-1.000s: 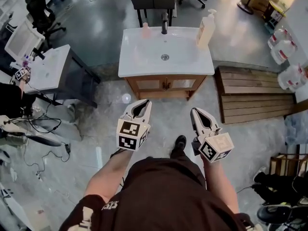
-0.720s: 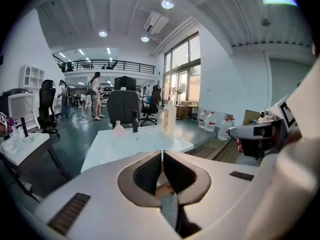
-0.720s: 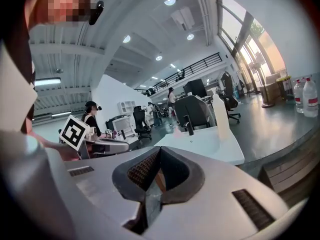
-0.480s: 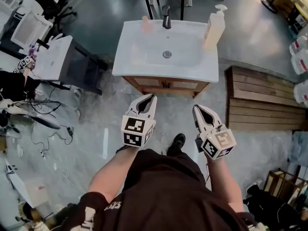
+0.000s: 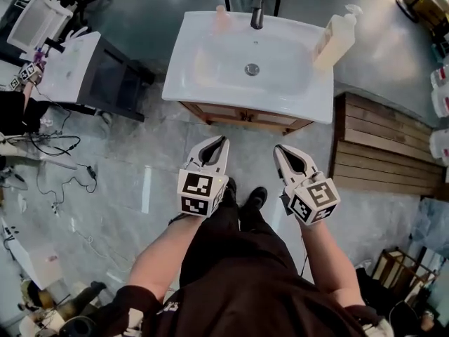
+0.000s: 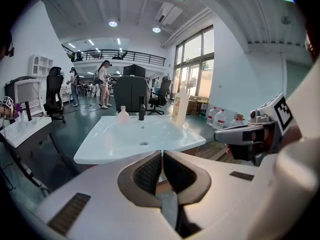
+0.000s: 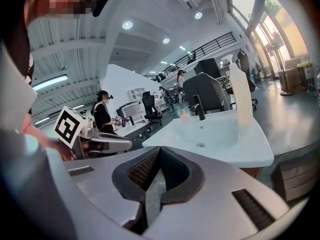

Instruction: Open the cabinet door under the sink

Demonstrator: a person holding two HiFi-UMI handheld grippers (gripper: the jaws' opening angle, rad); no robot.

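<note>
The person is standing in front of the sink (image 5: 189, 83), holding both claws out toward it above the floor (image 5: 140, 167). The left claw (image 5: 222, 142) is clenched: its jaws are pressing together tip to tip with nothing between them, and it is touching nothing. The right claw (image 5: 279, 149) is likewise clenched and empty, its jaws meeting at the tips. Both claws are hanging short of the sink, apart from it. The left one is in front of the sink's middle and the right one is in front of its right half, and the two are sitting side by side with a gap between them.

The cabinet (image 5: 245, 116) is sitting directly under the sink, its wooden front showing just below the sink's near rim. Its door (image 5: 219, 111) is lying flush with that front, looking shut, and neither claw is touching it. On the sink, the faucet (image 5: 257, 18) is standing at the far rim, with a pink bottle (image 5: 222, 18) just left of it and a soap bottle (image 5: 335, 37) at the far right corner. A wooden pallet (image 5: 382, 146) is lying on the floor right of the sink.
</note>
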